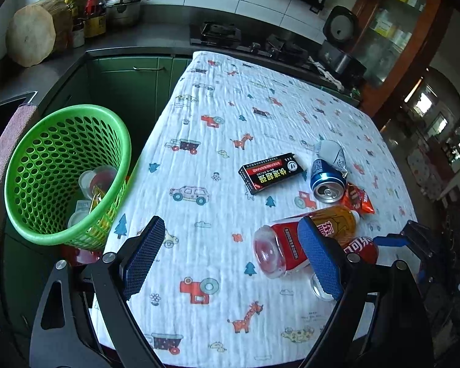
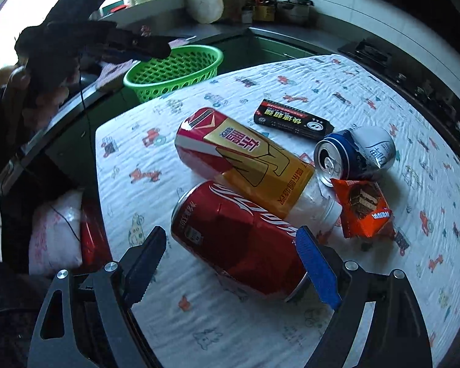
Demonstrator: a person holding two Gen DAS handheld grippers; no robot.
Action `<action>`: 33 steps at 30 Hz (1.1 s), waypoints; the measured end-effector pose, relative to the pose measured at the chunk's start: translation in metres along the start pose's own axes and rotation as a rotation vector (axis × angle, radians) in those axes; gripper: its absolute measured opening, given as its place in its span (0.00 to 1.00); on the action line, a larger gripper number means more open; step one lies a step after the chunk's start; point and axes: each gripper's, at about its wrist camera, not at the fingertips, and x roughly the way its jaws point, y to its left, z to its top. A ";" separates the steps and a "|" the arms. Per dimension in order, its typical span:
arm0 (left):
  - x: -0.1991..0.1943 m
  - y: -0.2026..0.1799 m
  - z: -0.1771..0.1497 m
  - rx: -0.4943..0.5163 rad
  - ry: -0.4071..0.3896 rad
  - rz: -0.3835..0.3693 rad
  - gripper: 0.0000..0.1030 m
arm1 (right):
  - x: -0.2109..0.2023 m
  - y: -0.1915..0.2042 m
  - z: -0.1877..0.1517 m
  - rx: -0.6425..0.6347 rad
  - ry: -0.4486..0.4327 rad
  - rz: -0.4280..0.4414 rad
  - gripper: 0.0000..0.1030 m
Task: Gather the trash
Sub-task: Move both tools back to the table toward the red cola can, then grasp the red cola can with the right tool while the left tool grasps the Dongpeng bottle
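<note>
A green basket [image 1: 61, 165] with some trash inside stands left of the table; it also shows in the right wrist view [image 2: 174, 70]. On the patterned cloth lie a red-and-gold bottle [image 1: 294, 242] [image 2: 245, 159], a red cola can [image 2: 239, 239] [image 1: 360, 247], a crushed blue can [image 1: 326, 174] [image 2: 352, 153], a black box [image 1: 271, 173] [image 2: 291, 119] and an orange snack wrapper [image 1: 357, 199] [image 2: 363, 208]. My left gripper [image 1: 230, 257] is open and empty over the cloth, its right finger in front of the bottle. My right gripper [image 2: 230, 263] is open around the cola can.
The table cloth [image 1: 230, 116] ends at a left edge next to the basket. A kitchen counter [image 1: 156, 33] with a pot, bottles and a wooden block runs behind. A stove [image 1: 217, 33] and a wooden cabinet [image 1: 395, 30] stand at the back.
</note>
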 end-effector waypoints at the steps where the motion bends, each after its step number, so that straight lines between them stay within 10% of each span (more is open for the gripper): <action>1: 0.000 0.001 -0.002 -0.004 0.001 0.004 0.85 | 0.003 -0.001 0.000 -0.029 0.011 -0.005 0.81; 19: -0.001 0.009 -0.011 -0.057 -0.001 0.040 0.85 | 0.025 0.007 -0.001 -0.249 0.222 0.195 0.81; 33: 0.003 -0.008 0.000 0.012 0.005 0.016 0.85 | 0.054 0.017 0.015 -0.218 0.218 0.217 0.81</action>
